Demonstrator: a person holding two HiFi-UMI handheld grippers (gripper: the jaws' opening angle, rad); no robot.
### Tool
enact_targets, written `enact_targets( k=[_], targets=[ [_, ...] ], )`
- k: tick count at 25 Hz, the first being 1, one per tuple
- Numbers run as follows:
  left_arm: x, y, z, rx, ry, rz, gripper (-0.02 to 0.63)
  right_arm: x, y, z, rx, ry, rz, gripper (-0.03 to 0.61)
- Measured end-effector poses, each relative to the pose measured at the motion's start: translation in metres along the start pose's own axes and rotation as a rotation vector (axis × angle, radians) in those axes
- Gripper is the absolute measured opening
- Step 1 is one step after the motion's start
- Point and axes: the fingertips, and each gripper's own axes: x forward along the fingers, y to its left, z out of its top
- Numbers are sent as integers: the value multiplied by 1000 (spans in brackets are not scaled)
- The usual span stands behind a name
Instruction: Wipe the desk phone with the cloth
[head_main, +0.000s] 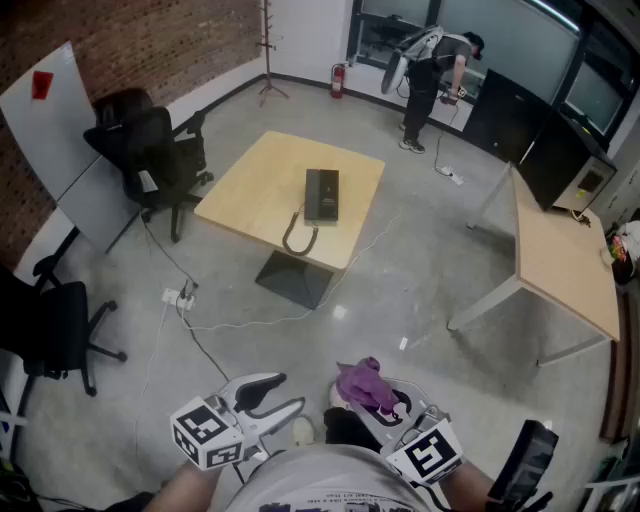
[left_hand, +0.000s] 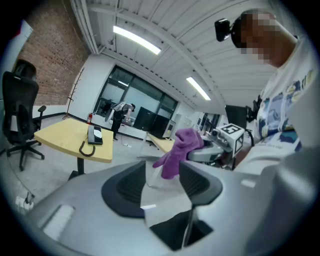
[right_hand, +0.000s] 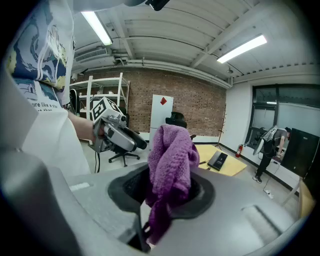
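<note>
Purple cloth (head_main: 365, 385) sits bunched between the right gripper's (right_hand: 169, 189) fingers, which pinch it. Just beside it, the left gripper (head_main: 285, 392) holds its fingers spread and empty. Well beyond both sets of fingertips, the desk phone (head_main: 322, 194) lies on a wooden table (head_main: 245, 190).

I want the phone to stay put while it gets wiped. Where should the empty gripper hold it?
Probably across the two long sides of the desk phone, coming down from above with the open left gripper. It lies flat on the table, a slim rectangle, and its curly cord loops off the near end.
</note>
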Motion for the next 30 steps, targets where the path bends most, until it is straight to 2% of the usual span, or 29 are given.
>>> enact_targets(
  k=[6, 15, 18, 21, 23, 25, 30],
  targets=[
    [-5, 6, -2, -5, -2, 11, 222, 8, 0, 3, -28, 21, 11, 104],
    [-7, 18, -3, -7, -9, 46, 233, 19, -5, -1, 8, 20, 23, 106],
    [-4, 26, -4, -8, -6, 57, 153, 26, -11, -6, 18, 24, 27, 106],
    [4, 44, 0, -18, 3, 86, 119, 38, -23, -8, 11, 23, 41, 106],
    [11, 65, 2, -31, 28, 126, 35, 49, -37, -6, 15, 27, 48, 104],
    [21, 83, 11, -47, 35, 135, 9, 62, -57, -3, 16, 30, 53, 106],
    [44, 130, 43, -39, 83, 126, 5, 103, -111, 9, 30, 3, 64, 104]
  ],
)
